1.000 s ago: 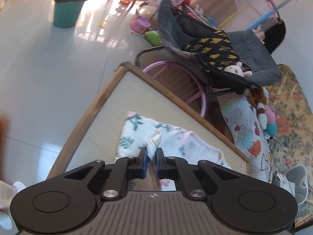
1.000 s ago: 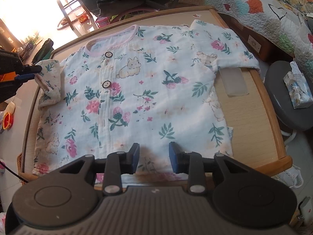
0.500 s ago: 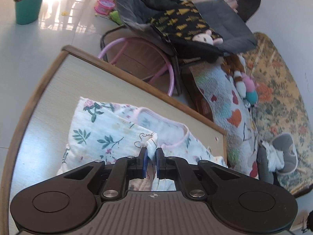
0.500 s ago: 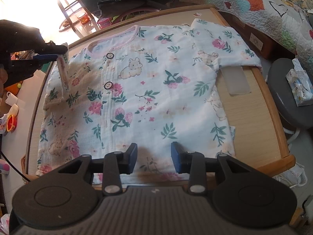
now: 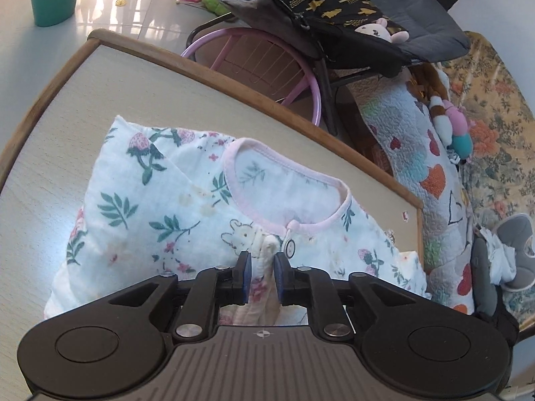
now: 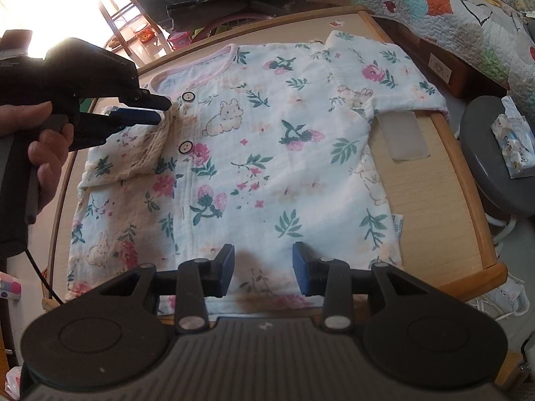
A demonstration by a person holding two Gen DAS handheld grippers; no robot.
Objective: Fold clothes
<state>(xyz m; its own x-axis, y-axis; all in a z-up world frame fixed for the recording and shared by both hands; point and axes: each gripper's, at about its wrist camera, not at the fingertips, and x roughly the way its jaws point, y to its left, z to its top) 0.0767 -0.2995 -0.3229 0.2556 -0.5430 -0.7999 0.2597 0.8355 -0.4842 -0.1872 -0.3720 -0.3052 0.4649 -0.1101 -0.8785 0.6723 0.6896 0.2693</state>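
My left gripper (image 6: 147, 113) pinches the cuff of the white floral cotton baby shirt (image 6: 267, 153), laying that sleeve across the buttoned chest. The shirt lies flat on the wooden surface (image 6: 444, 200); my right gripper (image 6: 263, 269) hovers released over the hem.
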